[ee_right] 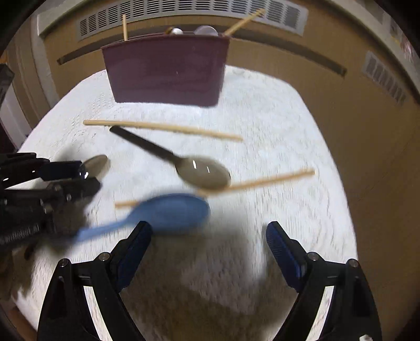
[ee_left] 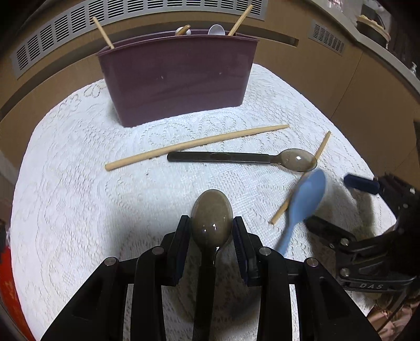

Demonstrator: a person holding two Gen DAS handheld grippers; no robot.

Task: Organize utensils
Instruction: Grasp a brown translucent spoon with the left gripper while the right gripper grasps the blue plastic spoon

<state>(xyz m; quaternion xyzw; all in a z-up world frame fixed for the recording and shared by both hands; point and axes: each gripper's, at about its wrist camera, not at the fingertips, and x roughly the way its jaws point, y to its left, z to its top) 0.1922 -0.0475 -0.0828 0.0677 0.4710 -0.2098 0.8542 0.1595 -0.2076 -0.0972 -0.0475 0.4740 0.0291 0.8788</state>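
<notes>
Cloth [ee_left: 78,209]: white lace, covering the whole table; everything stands or lies on it.
Bin [ee_left: 173,78]: purple, upright at the far edge of the cloth, well apart from both grippers.
In the bin: two chopsticks lean out, one at the left corner [ee_left: 103,32] and one at the right [ee_left: 240,20]; a white spoon bowl [ee_left: 216,29] and a small rounded piece beside it show above the rim. Which compartment each sits in, I cannot tell.
Left gripper [ee_left: 211,225]: pointing steeply down over the near part of the cloth; its pads pinch a smoky spoon.
Held spoon [ee_left: 211,217]: bowl sticking out past the fingertips toward the bin, handle running back between the fingers.
Right gripper [ee_right: 208,236]: fingers spread wide with nothing between them, low over the cloth's near right part. The view is blurred.
Long chopstick [ee_left: 197,147]: flat on the cloth in front of the bin.
Loose spoon [ee_left: 241,157]: smoky with a dark handle, just beside the long chopstick, bowl to the right.
Blue spoon [ee_right: 170,209]: lying across a chopstick, its bowl just ahead of the right gripper's left fingertip, handle toward the left gripper.
Short chopstick [ee_left: 324,144]: slanted, passing under the loose spoon's bowl and the blue spoon.
</notes>
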